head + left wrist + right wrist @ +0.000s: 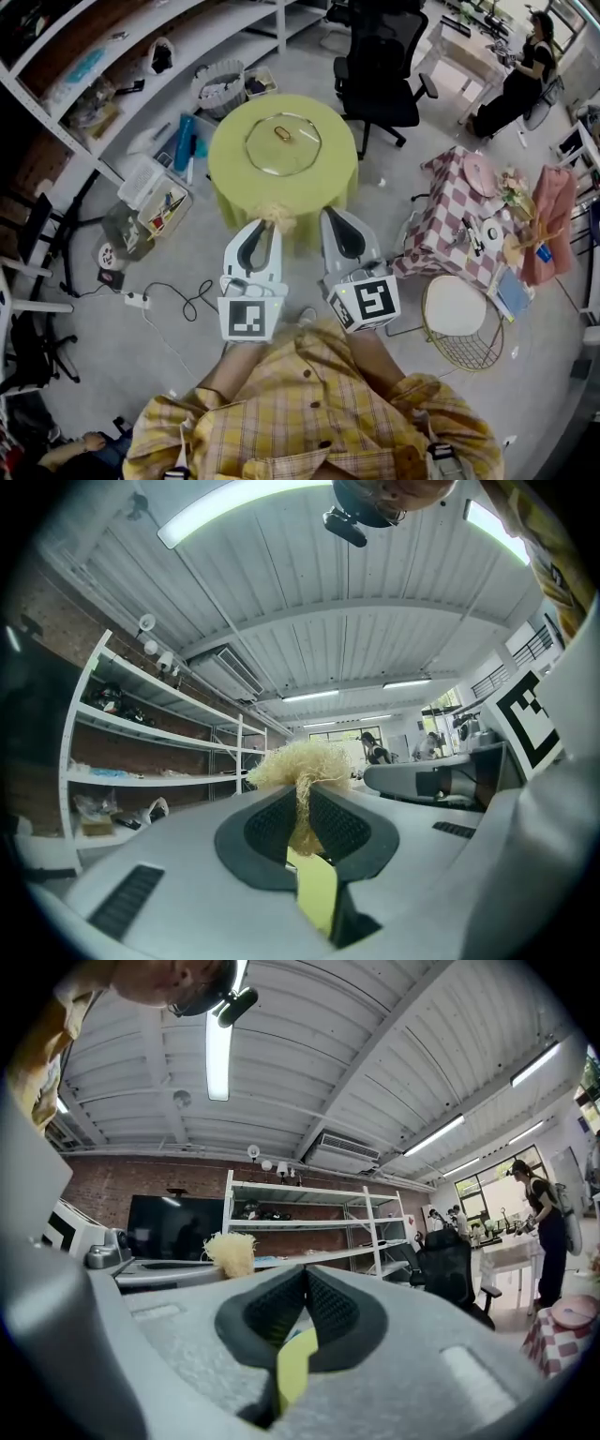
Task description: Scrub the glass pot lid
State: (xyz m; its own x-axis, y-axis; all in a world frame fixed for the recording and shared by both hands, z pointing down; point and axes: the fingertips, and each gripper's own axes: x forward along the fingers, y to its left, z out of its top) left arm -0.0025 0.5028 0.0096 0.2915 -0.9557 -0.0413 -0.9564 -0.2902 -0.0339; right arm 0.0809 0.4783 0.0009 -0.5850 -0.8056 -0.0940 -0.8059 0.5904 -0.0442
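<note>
At the bottom of the head view a yellow checked shirt (309, 412) is seen, and just above it the two grippers are held side by side, pointing to the top of the frame. The left gripper (265, 225) is closed on a pale, fibrous scrubber (278, 221); in the left gripper view the tuft (302, 761) is pinched between the pads and sticks out past them. The jaws of the right gripper (330, 217) are pressed together with nothing between them, as the right gripper view confirms. Further up, the glass pot lid (283, 143) is laid flat in the middle of a round table (234, 178) under a yellow-green cloth, its knob (282, 134) turned upward. The lid lies straight ahead of the scrubber and apart from it. Being round, it offers no long axis to be followed. The left gripper is judged slightly nearer to it. Behind the table an office chair (380, 66) is placed.
</note>
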